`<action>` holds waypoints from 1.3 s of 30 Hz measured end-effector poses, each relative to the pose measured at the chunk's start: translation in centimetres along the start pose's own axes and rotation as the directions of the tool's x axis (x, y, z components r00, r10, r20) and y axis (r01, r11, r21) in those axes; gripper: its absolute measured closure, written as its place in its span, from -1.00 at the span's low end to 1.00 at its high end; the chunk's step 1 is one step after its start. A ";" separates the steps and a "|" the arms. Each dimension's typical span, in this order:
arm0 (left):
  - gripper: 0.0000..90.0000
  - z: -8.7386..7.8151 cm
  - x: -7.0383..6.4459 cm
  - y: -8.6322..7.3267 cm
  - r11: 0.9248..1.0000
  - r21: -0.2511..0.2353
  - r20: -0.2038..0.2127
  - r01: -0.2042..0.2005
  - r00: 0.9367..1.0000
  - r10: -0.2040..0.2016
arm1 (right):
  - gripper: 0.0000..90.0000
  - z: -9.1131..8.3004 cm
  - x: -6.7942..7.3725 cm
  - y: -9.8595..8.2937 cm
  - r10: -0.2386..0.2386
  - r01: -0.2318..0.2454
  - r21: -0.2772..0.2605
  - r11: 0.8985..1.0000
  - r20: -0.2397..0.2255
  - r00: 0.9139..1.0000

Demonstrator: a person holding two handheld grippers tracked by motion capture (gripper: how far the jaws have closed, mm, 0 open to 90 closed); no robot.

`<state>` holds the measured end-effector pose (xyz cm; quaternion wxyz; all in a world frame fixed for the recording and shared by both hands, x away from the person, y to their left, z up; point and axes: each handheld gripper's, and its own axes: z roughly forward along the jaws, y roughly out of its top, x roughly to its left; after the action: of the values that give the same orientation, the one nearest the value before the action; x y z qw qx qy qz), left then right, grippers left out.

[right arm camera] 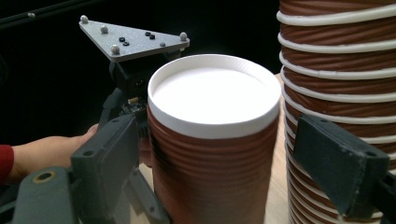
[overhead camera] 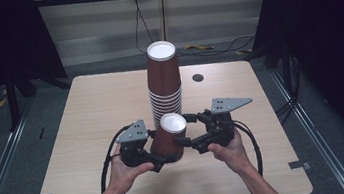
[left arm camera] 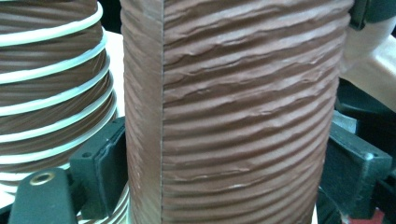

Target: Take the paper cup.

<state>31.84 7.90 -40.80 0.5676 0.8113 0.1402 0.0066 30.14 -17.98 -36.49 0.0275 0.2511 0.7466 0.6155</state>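
A: Starting at the left, what has the left gripper (overhead camera: 156, 154) got?

B: Its jaws press either side of the cup (overhead camera: 169, 138), low on the wall. In the left gripper view the black pads sit tight against the brown paper on both sides, so it is closed on the cup.

A: Texture?

B: Ribbed, rippled brown paper with a vertical seam (left arm camera: 162, 116), and a smooth white rolled rim. The cup stands upside down on the pale wood table (overhead camera: 83, 129), long axis upright, white base on top, wider mouth down. What lies under it I cannot tell.

A: And behind it?

B: The stack (overhead camera: 164, 80), just beside the cup and farther from the person: several of the same brown cups nested, also inverted, with white rims showing as rings down the lower half. It tapers towards a white base at the top.

A: The right side?

B: The right gripper (overhead camera: 189, 130) is spread wide around the cup's upper part. In the right gripper view one grey pad (right arm camera: 109, 151) seems close to the wall, the other pad (right arm camera: 341, 163) stands clear in front of the stack. It grips nothing.
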 end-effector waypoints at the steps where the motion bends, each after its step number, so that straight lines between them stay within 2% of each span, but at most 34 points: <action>1: -0.68 -0.1 0.1 0.0 1.000 0.005 -0.007 0.001 1.000 -0.001 | -0.68 -0.1 0.0 0.0 -0.003 0.003 0.008 1.000 0.002 1.000; 10: -0.67 -1.0 0.3 0.1 1.000 0.022 -0.032 -0.008 0.999 0.009 | -0.68 -0.5 -0.1 -0.2 -0.009 0.008 0.038 0.999 0.019 1.000; 15: -0.67 -1.4 0.3 0.4 0.998 0.042 -0.045 -0.037 0.998 0.038 | -0.68 -0.9 -0.2 -0.1 -0.017 0.015 0.054 0.998 0.038 0.999; 22: -0.66 -1.5 0.3 0.4 0.997 0.071 -0.046 -0.036 0.998 0.039 | -0.68 -1.0 -0.5 -0.2 -0.023 0.018 0.090 0.996 0.054 0.998; 32: -0.66 -1.3 -0.1 0.6 0.987 0.143 -0.049 -0.076 0.995 0.083 | -0.67 -1.6 -0.8 -0.3 -0.028 0.020 0.129 0.991 0.054 0.998; 34: -0.66 -1.2 -0.1 0.6 0.983 0.161 -0.047 -0.084 0.995 0.092 | -0.66 -1.6 -0.9 -0.4 -0.039 0.028 0.149 0.988 0.070 0.997; 36: -0.66 -1.1 0.0 0.5 0.982 0.170 -0.043 -0.085 0.995 0.094 | -0.65 -1.6 -1.0 -0.5 -0.036 0.025 0.162 0.986 0.066 0.997; 39: -0.66 -1.0 0.0 0.5 0.979 0.186 -0.045 -0.088 0.994 0.098 | -0.64 -1.4 -0.9 -0.6 -0.057 0.043 0.189 0.981 0.073 0.996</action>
<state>31.78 8.67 -39.95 0.4852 0.8654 0.1174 0.0420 30.24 -19.70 -36.96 0.0482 0.2574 0.8057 0.5313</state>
